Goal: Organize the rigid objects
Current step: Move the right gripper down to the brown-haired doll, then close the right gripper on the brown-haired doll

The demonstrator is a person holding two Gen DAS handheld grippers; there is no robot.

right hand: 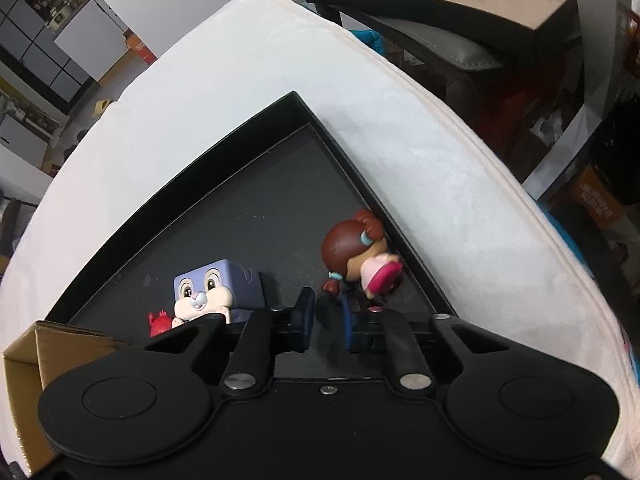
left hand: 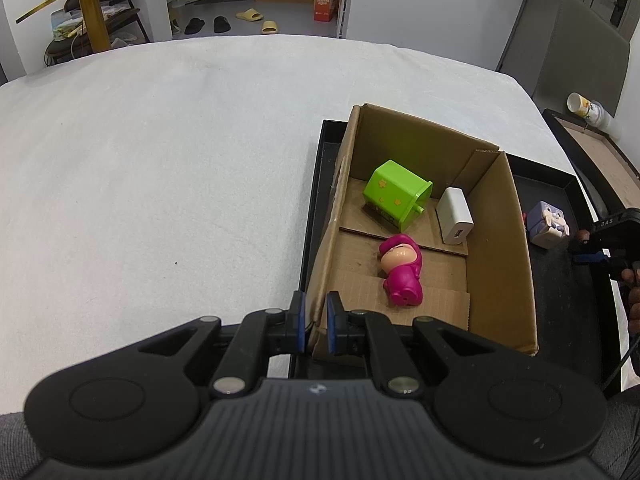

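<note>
Right wrist view: the right gripper (right hand: 329, 312), jaws open and empty, points at the brown-haired doll (right hand: 358, 254), which lies just ahead and to its right against the black tray's (right hand: 224, 148) right rim. The left gripper (left hand: 314, 322) is pinched shut on the cardboard box's (left hand: 500, 248) near-left wall, well apart from the doll.

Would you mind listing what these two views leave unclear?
- Red toy, right wrist view: mostly hidden behind the right hand-held gripper.
- Cardboard box, right wrist view: cut off by the frame edge.
- Left hand-held gripper straddles the box wall; contact unclear.

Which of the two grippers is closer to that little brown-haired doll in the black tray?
Right. The right gripper sits just short of the brown-haired doll, fingers open. The left gripper is pinching the cardboard box wall.
</note>
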